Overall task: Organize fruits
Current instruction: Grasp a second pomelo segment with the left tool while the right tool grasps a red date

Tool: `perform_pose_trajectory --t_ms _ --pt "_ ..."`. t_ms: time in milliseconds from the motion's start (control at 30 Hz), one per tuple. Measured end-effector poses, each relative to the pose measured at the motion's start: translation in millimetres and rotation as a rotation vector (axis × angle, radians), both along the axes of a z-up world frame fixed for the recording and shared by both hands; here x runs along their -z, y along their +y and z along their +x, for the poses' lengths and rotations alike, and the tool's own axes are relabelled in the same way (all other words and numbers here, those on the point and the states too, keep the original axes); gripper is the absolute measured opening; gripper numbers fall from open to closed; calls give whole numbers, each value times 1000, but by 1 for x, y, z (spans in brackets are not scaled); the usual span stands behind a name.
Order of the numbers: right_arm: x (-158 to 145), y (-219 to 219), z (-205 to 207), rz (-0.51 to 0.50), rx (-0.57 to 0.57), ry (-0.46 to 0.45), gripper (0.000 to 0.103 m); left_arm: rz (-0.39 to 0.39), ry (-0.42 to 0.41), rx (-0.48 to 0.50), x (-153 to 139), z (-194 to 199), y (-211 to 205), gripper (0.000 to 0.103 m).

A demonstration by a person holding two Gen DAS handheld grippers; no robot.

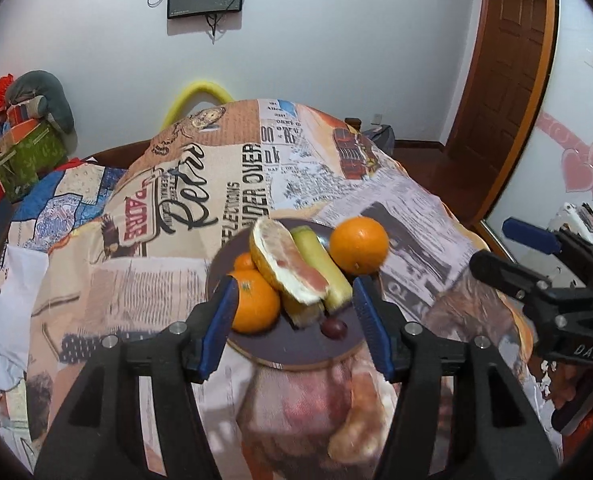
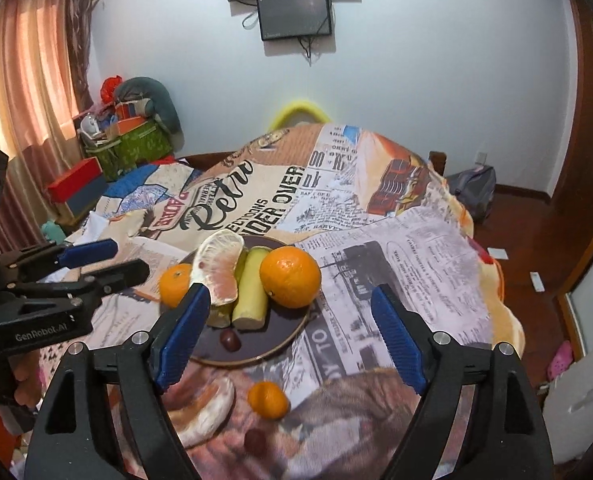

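Observation:
A dark plate on the newspaper-print cloth holds a pomelo wedge, a pale green stalk piece, a large orange, a mandarin and a dark grape. Nearer me on the cloth lie a pomelo piece, a small mandarin and another grape. My left gripper hovers above the plate, open and empty. My right gripper hangs wide open over the plate's near side, holding nothing.
The printed cloth drapes over a raised surface that drops off at the right to a wooden floor. Boxes and bags pile up at the back left. A screen hangs on the far wall.

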State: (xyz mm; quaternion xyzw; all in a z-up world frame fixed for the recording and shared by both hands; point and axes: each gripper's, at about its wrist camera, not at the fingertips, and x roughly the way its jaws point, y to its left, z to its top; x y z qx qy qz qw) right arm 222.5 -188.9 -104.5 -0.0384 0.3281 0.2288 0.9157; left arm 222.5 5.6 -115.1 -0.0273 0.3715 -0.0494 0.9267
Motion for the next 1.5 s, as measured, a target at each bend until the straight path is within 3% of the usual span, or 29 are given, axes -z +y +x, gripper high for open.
perform_pose_trajectory --t_ms 233,433,767,867,933,1000,1500 --pt "11 -9 -23 3 17 8 81 -16 74 40 21 -21 -11 59" --pt "32 -11 -35 -7 0 74 81 -26 143 100 45 -32 -28 59" --pt "70 -23 -45 -20 3 166 80 -43 269 169 91 -31 -52 59" --pt "75 -23 -49 -21 -4 173 80 -60 299 189 101 -29 -57 54" --pt "78 -24 -50 -20 -11 184 76 -53 311 197 107 -27 -62 48" --pt "81 -24 -51 -17 -21 198 70 -43 309 198 110 -26 -64 48" --pt "89 -16 -46 -15 -68 235 55 -36 274 209 112 -26 -62 41"
